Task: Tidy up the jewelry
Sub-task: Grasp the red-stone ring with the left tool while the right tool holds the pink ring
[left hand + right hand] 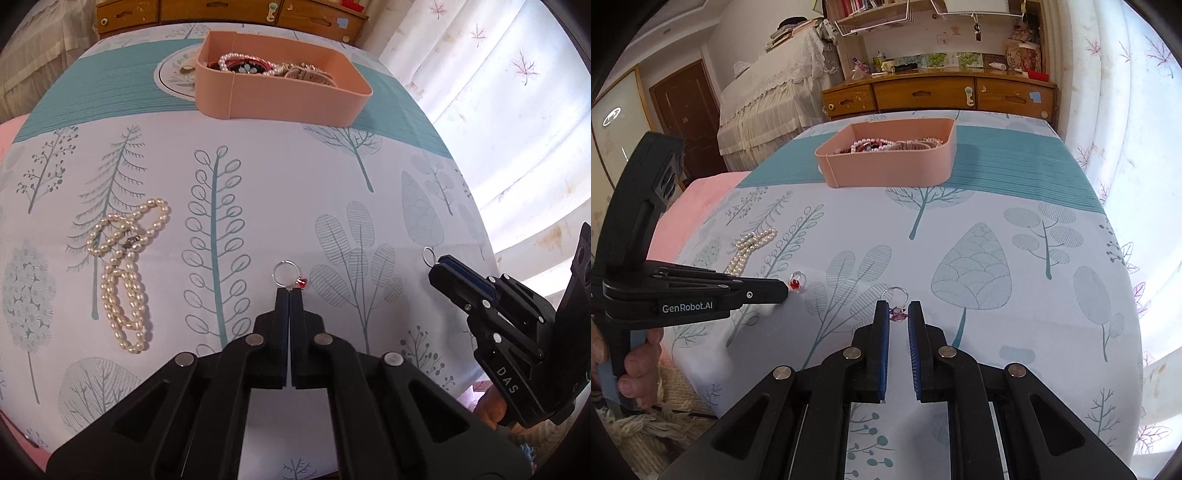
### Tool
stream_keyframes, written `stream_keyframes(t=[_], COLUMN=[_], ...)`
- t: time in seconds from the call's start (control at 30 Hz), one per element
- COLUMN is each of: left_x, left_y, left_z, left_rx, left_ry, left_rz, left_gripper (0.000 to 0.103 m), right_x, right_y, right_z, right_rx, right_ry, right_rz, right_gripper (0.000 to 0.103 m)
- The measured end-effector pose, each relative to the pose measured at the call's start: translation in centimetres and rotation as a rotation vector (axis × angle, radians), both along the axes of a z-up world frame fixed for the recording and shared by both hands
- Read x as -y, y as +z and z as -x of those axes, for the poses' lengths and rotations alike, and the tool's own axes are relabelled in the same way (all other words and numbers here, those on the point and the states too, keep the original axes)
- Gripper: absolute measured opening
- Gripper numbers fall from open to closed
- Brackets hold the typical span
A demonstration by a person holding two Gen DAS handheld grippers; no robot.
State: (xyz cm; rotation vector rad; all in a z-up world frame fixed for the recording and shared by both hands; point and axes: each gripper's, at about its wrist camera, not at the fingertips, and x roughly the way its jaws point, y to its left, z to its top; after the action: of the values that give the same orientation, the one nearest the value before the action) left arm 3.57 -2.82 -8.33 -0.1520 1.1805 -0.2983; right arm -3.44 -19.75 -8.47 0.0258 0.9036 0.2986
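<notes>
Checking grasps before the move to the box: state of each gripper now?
Left gripper: closed on the silver ring with a red stone.
Right gripper: closed on the silver ring with a purple stone.

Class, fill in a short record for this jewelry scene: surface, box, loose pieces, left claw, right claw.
surface: tree-print cloth
box: pink box, holds mixed jewelry
loose pieces: pearl necklace, left of the claws
left claw: left claw shut on red-stone ring
right claw: right claw shut on purple-stone ring
</notes>
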Motion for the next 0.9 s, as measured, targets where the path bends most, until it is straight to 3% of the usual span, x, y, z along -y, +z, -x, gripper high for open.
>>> stream_keyframes(t=[0.17, 0.3, 0.53, 0.67, 0.9], left_x=[-0.4, -0.1, 0.4, 1.0, 1.7], left_y=[0.6, 0.2, -0.3, -0.6, -0.5], left_z=[0.2, 0.1, -0.4, -0.8, -1.9], left_rx=[0.017, -0.021, -0.093, -0.106, -0.115], left_ry=[0.002, -0.001, 0.009, 0.009, 0.025], left_rz=[-0.011, -0.027, 0.038, 0.030, 0.042], left_gripper=[0.000, 0.000, 0.000, 0.000, 0.009], right_x=[-0.5, -0.8, -1.0, -1.0, -1.0], right_y=[1.0, 1.7, 1.2, 1.0, 0.6], right_z=[0.1, 0.1, -0.4, -0.4, -0.6], right_rx=[0.020, 0.036, 0.019, 0.021, 0.013], right_ry=[0.011, 0.023, 0.027, 0.026, 0.030], right_rz=[-0.007, -0.012, -0.007, -0.008, -0.007], right_gripper=[0.010, 0.010, 0.010, 0.010, 0.010])
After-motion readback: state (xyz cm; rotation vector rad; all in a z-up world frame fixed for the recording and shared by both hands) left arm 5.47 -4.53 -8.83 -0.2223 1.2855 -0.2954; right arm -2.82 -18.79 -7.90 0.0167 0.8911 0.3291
